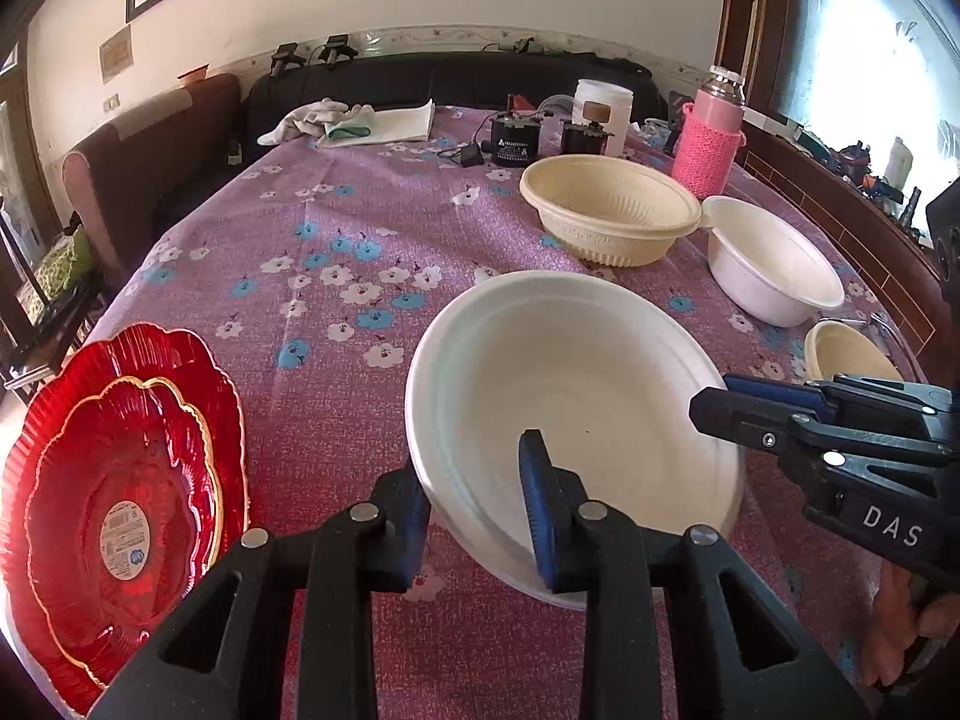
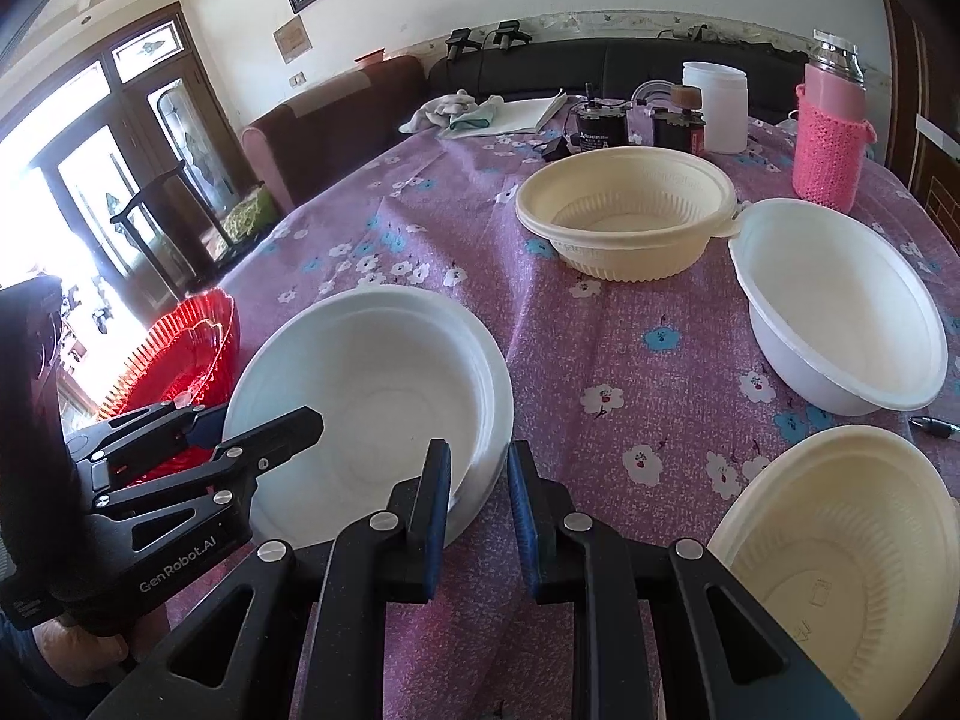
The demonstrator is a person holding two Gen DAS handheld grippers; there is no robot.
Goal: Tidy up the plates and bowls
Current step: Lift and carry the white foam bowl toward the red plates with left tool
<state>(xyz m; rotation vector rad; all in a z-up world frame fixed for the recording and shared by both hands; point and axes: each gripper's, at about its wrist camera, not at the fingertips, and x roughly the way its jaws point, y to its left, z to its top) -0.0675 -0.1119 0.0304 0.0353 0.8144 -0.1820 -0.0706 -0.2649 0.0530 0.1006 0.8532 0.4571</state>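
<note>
A large white bowl [image 1: 576, 396] sits near the table's front; it also shows in the right wrist view [image 2: 372, 396]. My left gripper [image 1: 474, 516] straddles its near-left rim, one finger inside, one outside, with a visible gap. My right gripper [image 2: 480, 480] straddles its right rim the same way. Two stacked red plates [image 1: 120, 480] lie at the left edge. A cream bowl [image 2: 624, 210], a white bowl [image 2: 840, 306] and a small cream bowl [image 2: 840, 552] stand to the right.
A pink-sleeved flask [image 2: 834, 120], a white jar [image 2: 720, 108], small black devices [image 2: 600, 126] and a cloth with a notebook [image 2: 498, 111] stand at the table's far end. A pen [image 2: 936, 426] lies at the right edge. Sofas stand beyond the table.
</note>
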